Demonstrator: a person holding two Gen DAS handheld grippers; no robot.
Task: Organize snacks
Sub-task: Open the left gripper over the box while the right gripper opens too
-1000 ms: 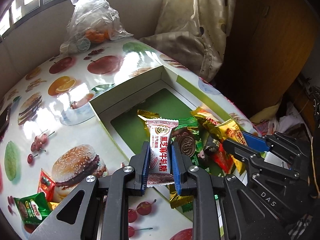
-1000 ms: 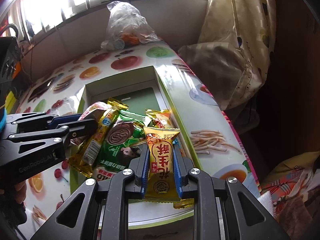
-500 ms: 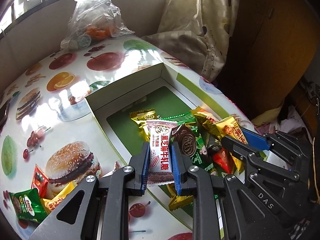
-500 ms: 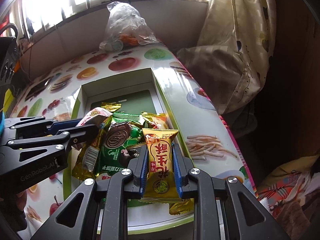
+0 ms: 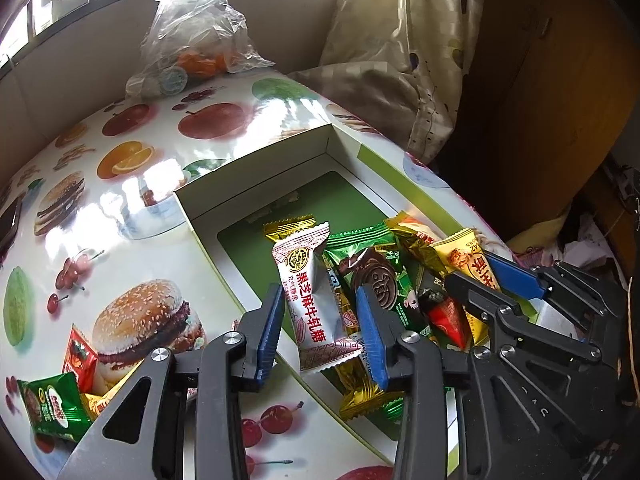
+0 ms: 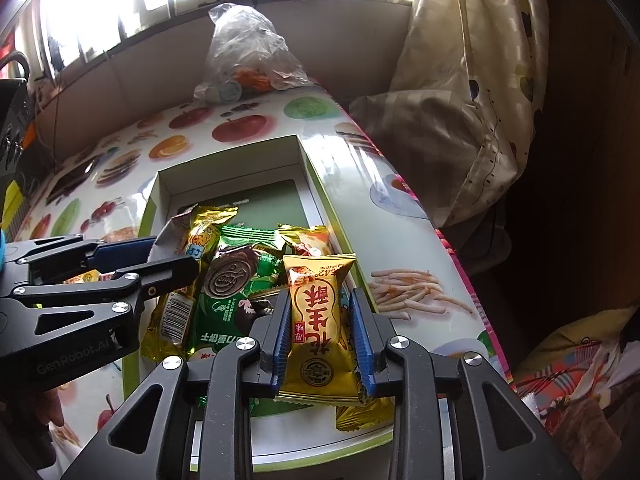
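A shallow white box with a green floor (image 5: 320, 200) (image 6: 240, 184) lies on the fruit-print table and holds several snack packets. My left gripper (image 5: 320, 320) is open over the box's near left corner; a white sesame-candy packet (image 5: 312, 292) sits loose between its fingers. My right gripper (image 6: 320, 320) has opened around a yellow peanut-crisp packet (image 6: 320, 320), which lies on the pile at the box's near right. A green biscuit packet (image 6: 236, 300) (image 5: 376, 276) lies between the two.
Loose red and green snack packets (image 5: 60, 392) lie on the table left of the box. A clear plastic bag (image 5: 192, 48) (image 6: 244, 56) stands at the far edge. A curtain (image 6: 460, 80) hangs right of the table edge.
Both grippers have opened. The white packet has been let go over the box's left part, and the yellow packet now rests loose between the right fingers.
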